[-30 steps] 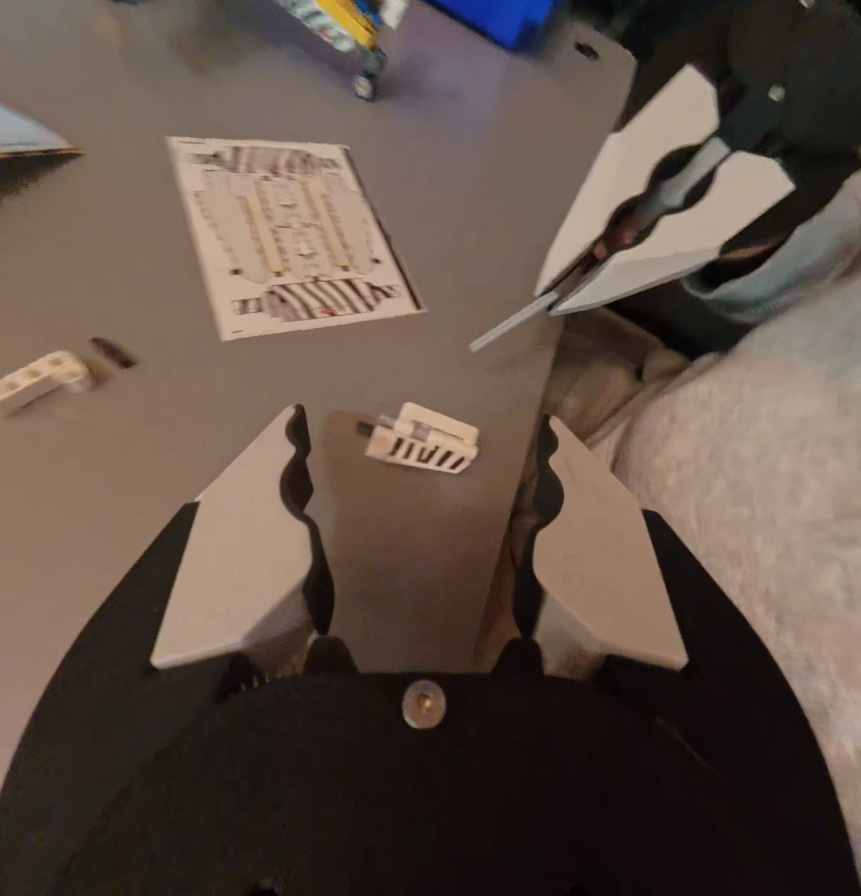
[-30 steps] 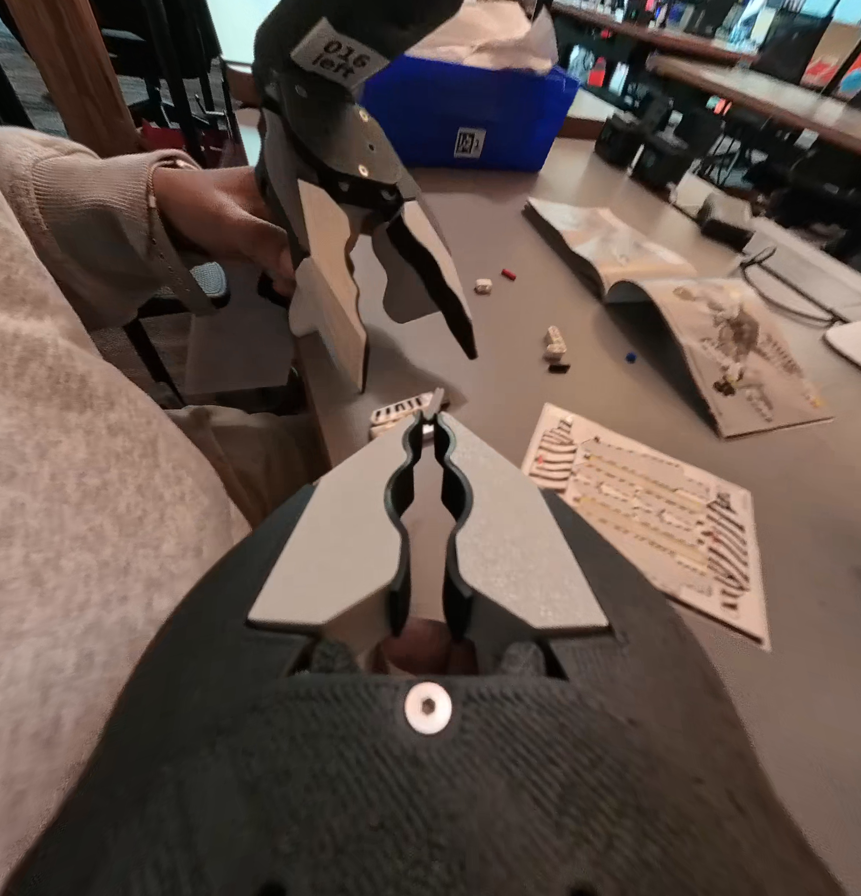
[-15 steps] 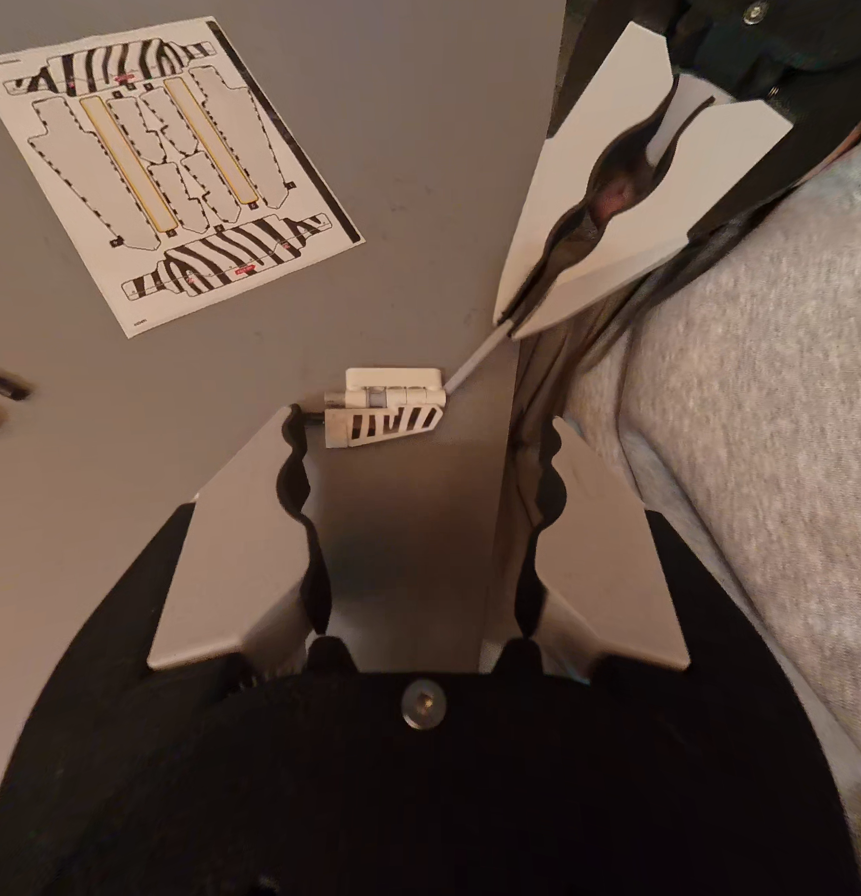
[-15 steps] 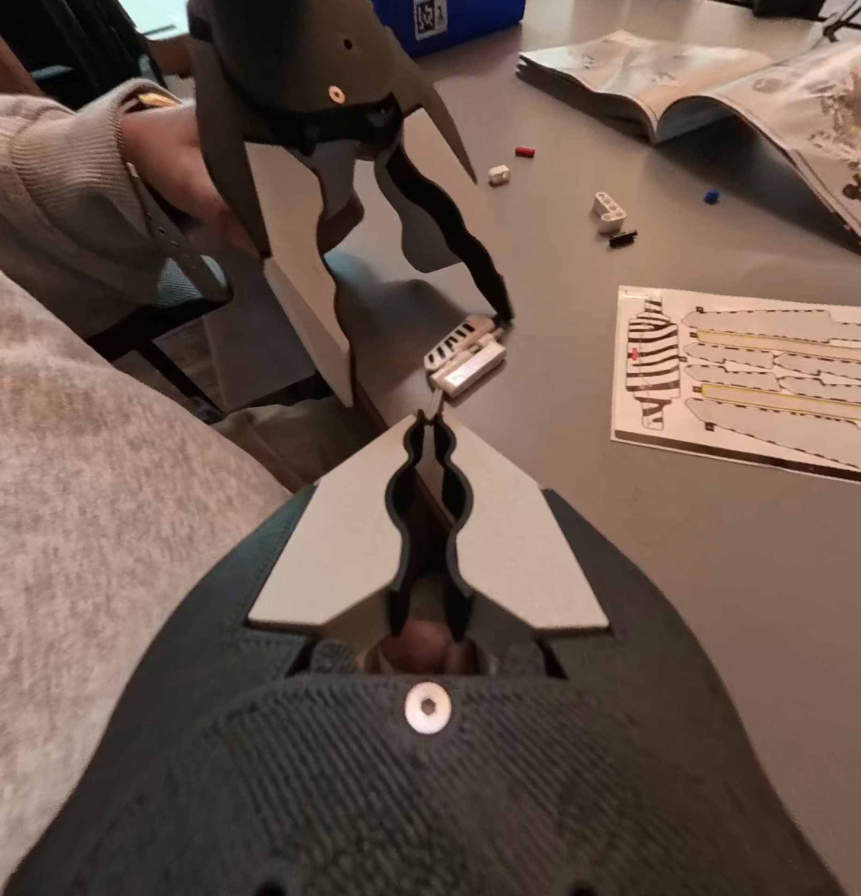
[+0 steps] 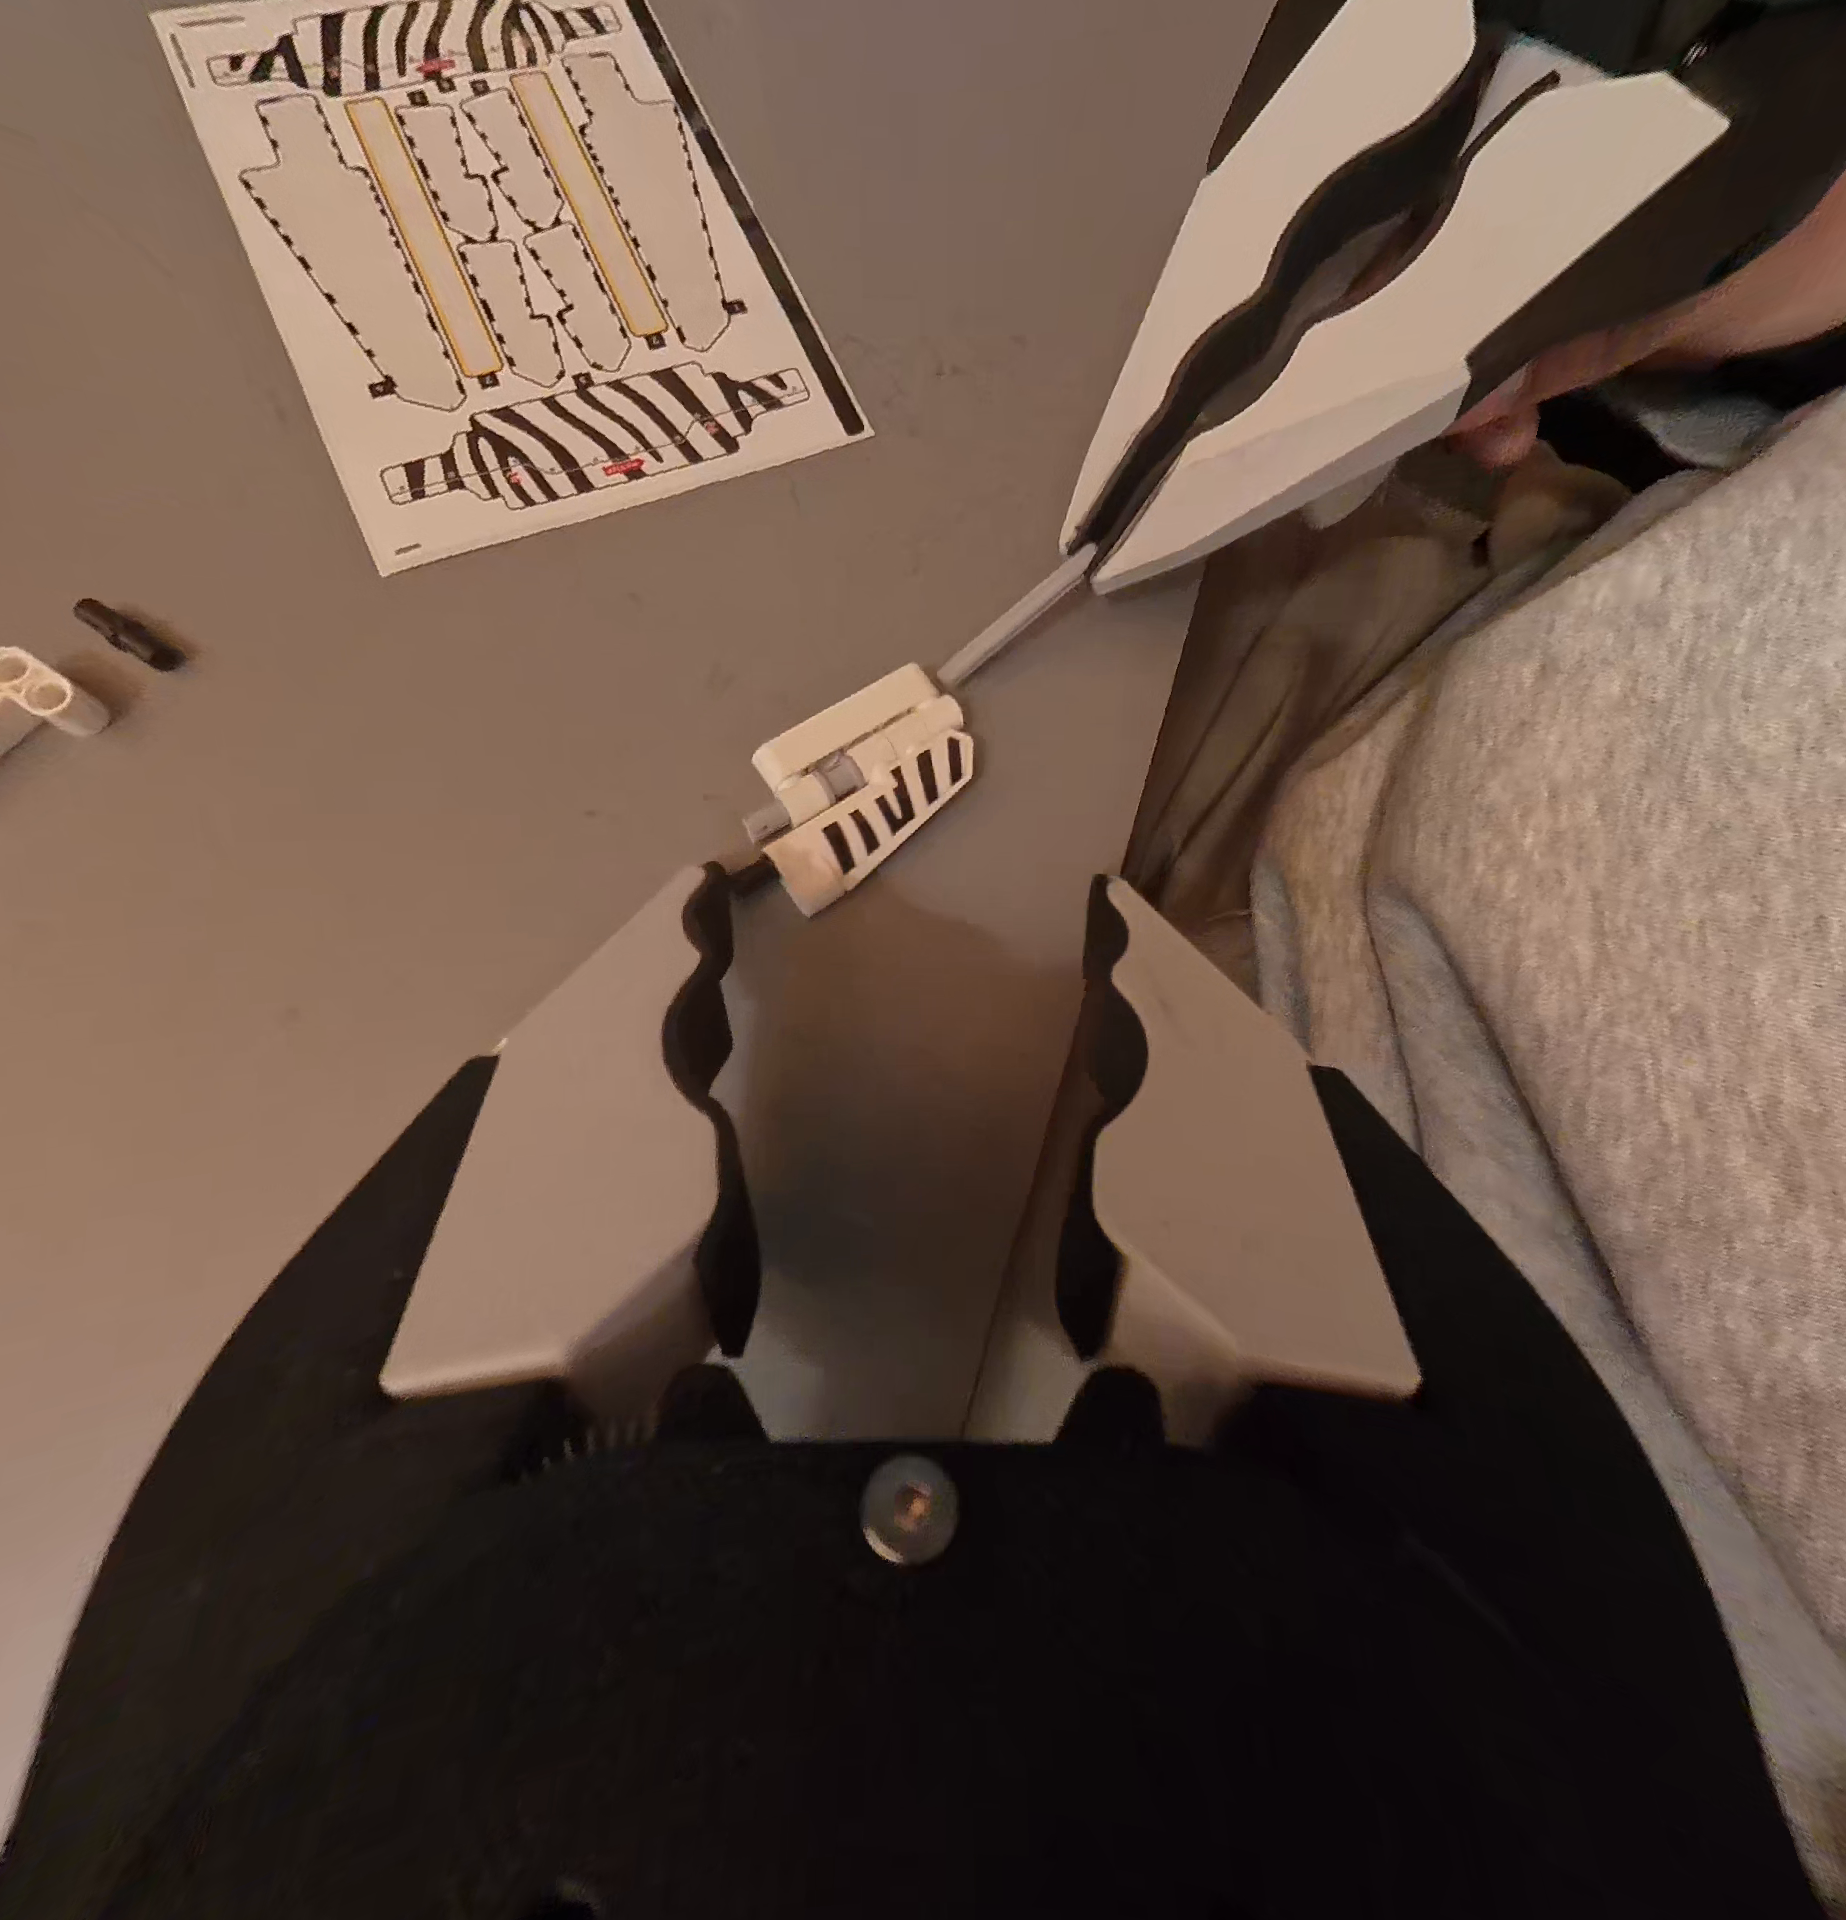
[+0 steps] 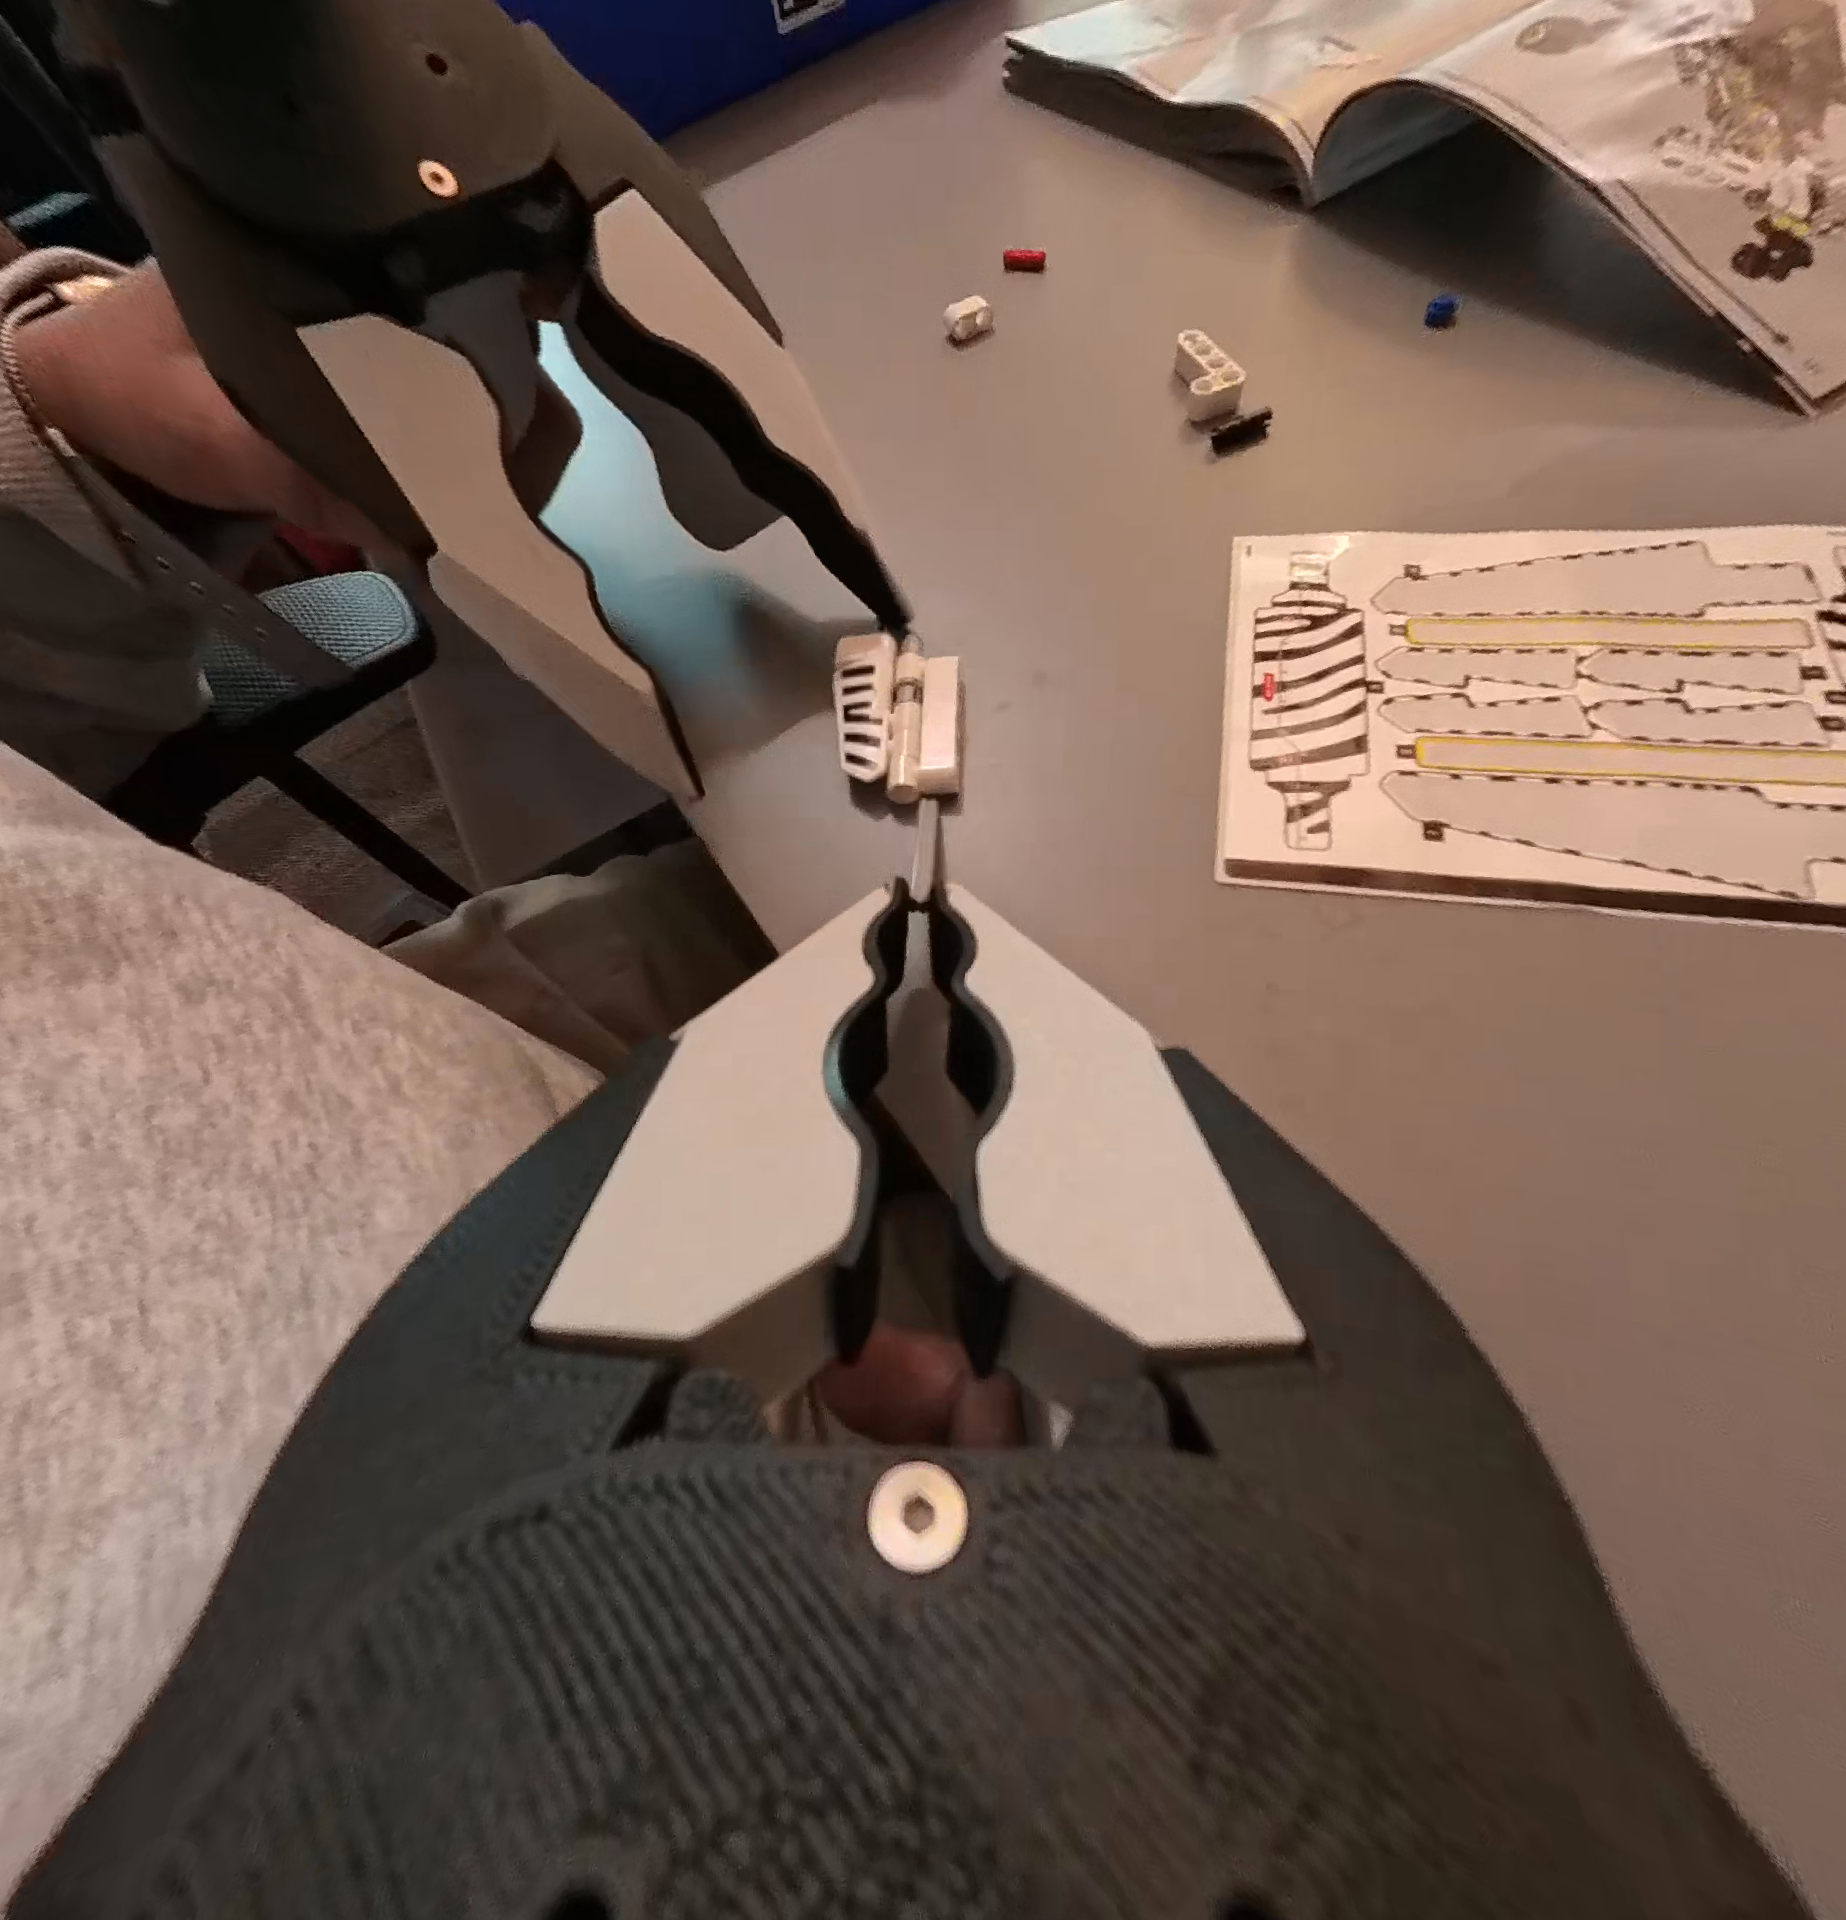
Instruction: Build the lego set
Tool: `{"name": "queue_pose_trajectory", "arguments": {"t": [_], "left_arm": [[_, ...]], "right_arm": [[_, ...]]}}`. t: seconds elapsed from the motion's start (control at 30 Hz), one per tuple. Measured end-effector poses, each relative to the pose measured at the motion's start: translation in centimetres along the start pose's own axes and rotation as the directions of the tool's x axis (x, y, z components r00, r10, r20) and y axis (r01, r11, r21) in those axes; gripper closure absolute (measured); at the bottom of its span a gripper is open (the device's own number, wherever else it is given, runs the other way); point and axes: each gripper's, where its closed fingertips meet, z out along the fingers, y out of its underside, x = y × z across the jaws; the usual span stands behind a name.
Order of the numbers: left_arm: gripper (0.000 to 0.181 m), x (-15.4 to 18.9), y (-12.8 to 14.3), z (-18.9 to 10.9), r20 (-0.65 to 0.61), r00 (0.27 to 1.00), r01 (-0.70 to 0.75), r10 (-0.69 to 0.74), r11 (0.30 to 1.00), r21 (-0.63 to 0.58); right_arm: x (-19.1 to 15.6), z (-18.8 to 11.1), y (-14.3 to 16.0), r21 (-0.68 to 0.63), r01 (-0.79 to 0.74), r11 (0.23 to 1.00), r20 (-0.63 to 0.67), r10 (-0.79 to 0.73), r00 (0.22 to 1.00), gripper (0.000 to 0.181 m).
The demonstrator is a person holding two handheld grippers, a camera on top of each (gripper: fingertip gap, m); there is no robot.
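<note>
My right gripper is clamped on a thin grey axle, its tip at the striped white assembly at twelve o'clock; my left gripper gapes wide, holding nothing, one fingertip touching the assembly's far end; I judge I'm threading the axle, bracing next; the sticker sheet lies at two o'clock.

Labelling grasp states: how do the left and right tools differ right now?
Left tool is open and empty; right tool is shut on a thin grey axle. Left has one fingertip at the striped white assembly; right reaches it only through the axle. Both hover low over the grey table.
</note>
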Motion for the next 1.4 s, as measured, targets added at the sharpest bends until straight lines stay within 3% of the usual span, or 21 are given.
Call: {"name": "queue_pose_trajectory", "arguments": {"t": [0.1,0.27,0.6,1.4], "left_arm": [[0.112,-0.6,-0.3,-0.2,0.030,1.000,-0.002,0.002,1.000,0.018],[0.113,-0.9,-1.0,-0.2,0.034,0.999,-0.030,0.028,0.998,0.053],[0.137,-1.1,-0.6,0.7,0.040,0.998,-0.055,0.055,0.998,-0.001],[0.139,-1.4,-0.8,0.9,0.051,0.998,-0.036,0.036,0.999,0.003]], "right_arm": [[0.5,-0.3,0.3,-0.034,0.022,0.999,-0.018,-0.023,1.000,0.179],[-0.7,-0.1,-0.2,-0.012,-0.001,1.000,0.056,0.001,0.998,0.179],[-0.3,0.3,-0.3,-0.002,0.026,1.000,0.023,-0.026,0.999,0.179],[-0.7,0.3,-0.3,-0.014,0.026,1.000,0.040,-0.025,0.999,0.179]]}}
